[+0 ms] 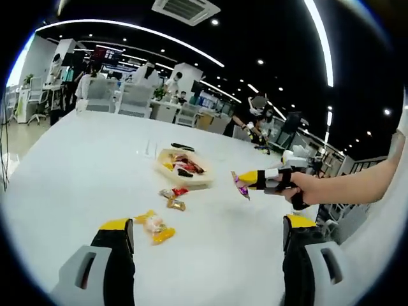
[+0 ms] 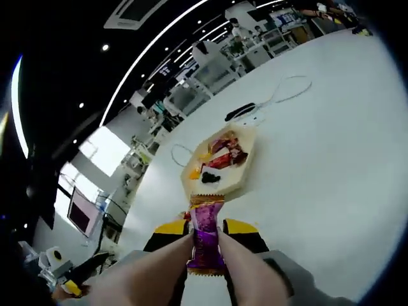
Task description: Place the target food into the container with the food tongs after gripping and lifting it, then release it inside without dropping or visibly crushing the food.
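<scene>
A shallow tan container [image 1: 183, 167] [image 2: 220, 159] holding several wrapped sweets sits on the white table [image 1: 76, 172]. My right gripper [image 2: 207, 228] is shut on food tongs [image 2: 167, 260], whose two pale arms pinch a purple wrapped sweet [image 2: 205, 239] [image 1: 241, 185]. The sweet hangs above the table, short of the container's near edge. In the left gripper view, the right gripper [image 1: 271, 180] comes in from the right, held by a hand. My left gripper [image 1: 207, 223] is open and holds nothing. Loose sweets lie ahead of it: a yellow one [image 1: 157, 227], a gold one [image 1: 176, 204] and a red one [image 1: 174, 192].
Beyond the container lie a black object [image 2: 239, 113] and a looped white cord [image 2: 287, 89]. The person's forearm [image 1: 360, 185] reaches in from the right. Office chairs [image 1: 134, 99], desks and people stand past the table's far edge.
</scene>
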`<state>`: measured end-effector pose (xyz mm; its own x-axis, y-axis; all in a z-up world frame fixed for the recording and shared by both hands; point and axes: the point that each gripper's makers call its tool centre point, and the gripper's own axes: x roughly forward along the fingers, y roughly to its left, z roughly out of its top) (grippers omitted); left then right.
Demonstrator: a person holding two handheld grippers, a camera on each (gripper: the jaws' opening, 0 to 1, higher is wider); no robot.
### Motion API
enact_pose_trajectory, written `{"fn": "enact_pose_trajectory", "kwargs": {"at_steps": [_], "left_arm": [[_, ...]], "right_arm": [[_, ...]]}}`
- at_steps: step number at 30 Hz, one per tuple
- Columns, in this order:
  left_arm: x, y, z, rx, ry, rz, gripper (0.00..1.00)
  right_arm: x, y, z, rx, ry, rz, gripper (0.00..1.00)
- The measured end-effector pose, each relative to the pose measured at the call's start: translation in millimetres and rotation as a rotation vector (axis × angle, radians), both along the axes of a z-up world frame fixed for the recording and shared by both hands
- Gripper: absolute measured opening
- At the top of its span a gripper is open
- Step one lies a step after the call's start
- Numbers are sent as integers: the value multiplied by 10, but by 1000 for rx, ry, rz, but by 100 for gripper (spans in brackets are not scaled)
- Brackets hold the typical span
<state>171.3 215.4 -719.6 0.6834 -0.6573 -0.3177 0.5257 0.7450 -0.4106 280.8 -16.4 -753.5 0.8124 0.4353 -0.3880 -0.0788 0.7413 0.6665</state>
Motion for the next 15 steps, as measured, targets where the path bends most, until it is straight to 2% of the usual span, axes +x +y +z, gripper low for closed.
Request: {"fn": "enact_pose_trajectory", "kwargs": {"at_steps": [2,4,5,6,9,12,13,15], "left_arm": [[5,-107,38,-40,19,15,99],[-10,-170,58,-39,29,2,99],[-49,-222,95,-17,31,-23,99],[-66,-240,155,12,7,-41,99],[-100,-274,293,0,3,-53,99],[-99,-299,340,-8,6,-43,99],[-92,-302,344,-3,3,-37,99],[-55,-294,336,72,-25,-28,99]], "right_arm": [[-13,-87,158,72,-21,-42,20],[-20,-174,243,81,-40,-64,20],[-35,-223,303,87,-48,-63,20],[-47,-251,353,80,-52,-58,20],[-38,-248,573,88,-99,-32,20],[-16,-239,728,98,-135,-10,20],[-5,-234,767,102,-145,-3,20],[35,-239,836,112,-163,8,20]]}}
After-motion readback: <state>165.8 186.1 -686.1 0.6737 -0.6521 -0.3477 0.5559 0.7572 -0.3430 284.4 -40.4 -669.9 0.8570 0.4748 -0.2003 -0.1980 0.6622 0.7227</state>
